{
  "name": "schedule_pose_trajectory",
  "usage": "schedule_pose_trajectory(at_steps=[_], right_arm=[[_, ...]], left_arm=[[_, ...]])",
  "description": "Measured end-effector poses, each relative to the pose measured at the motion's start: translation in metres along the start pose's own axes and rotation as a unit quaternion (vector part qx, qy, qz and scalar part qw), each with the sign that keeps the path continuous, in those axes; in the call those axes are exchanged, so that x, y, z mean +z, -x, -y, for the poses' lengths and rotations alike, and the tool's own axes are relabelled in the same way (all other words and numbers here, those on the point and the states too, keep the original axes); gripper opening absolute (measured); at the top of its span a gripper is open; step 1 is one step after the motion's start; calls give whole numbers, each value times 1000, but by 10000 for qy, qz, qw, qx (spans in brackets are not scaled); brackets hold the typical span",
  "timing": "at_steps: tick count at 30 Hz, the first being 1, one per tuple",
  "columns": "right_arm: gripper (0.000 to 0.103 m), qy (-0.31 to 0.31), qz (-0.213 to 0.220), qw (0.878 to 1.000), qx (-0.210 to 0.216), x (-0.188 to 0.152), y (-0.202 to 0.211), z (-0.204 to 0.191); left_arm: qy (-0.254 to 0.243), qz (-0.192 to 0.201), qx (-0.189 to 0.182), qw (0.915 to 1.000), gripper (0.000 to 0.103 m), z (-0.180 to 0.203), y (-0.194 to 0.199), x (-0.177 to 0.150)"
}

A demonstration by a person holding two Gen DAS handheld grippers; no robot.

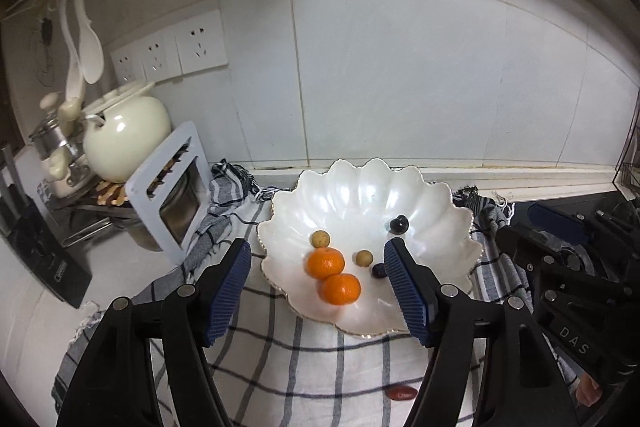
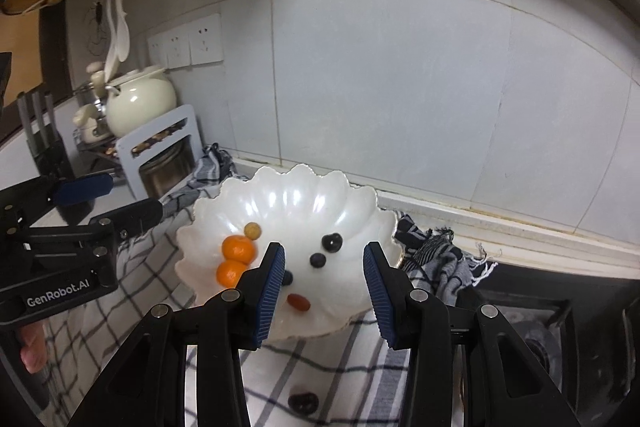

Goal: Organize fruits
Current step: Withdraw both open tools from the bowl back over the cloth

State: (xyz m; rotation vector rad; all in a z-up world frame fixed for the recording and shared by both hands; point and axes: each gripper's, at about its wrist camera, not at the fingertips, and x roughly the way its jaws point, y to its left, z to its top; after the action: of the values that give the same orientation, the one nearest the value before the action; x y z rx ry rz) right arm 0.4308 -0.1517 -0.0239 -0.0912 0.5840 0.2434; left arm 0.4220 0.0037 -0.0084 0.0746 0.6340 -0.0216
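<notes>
A white shell-shaped bowl point(image 1: 440, 227) point(image 2: 360, 211) sits on a checked cloth. It holds two tangerines point(image 1: 326, 263) point(image 2: 239, 249), small tan fruits point(image 1: 321, 238) point(image 2: 252, 230), dark grapes point(image 1: 399, 224) point(image 2: 332, 242) and a red date point(image 2: 299, 303). Another red date point(image 1: 401, 393) and a dark fruit point(image 2: 303, 401) lie on the cloth in front of the bowl. My left gripper point(image 1: 318, 267) is open and empty over the bowl's near left side. My right gripper point(image 2: 324, 271) is open and empty over the bowl's near edge.
A cream teapot point(image 1: 124, 135) and a white rack point(image 1: 168, 195) with jars stand at the left by the wall. Wall sockets point(image 1: 172, 51) are above them. A black stove point(image 2: 540, 319) lies at the right. The checked cloth point(image 1: 280, 355) covers the counter.
</notes>
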Motion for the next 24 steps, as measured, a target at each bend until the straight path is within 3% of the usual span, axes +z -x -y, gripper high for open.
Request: schedule_pose_trajectory(at_steps=[24], right_arm=[[43, 459, 145, 9983, 326, -66, 49, 2]], left_arm=[[-115, 319, -22, 9994, 68, 36, 53, -74]])
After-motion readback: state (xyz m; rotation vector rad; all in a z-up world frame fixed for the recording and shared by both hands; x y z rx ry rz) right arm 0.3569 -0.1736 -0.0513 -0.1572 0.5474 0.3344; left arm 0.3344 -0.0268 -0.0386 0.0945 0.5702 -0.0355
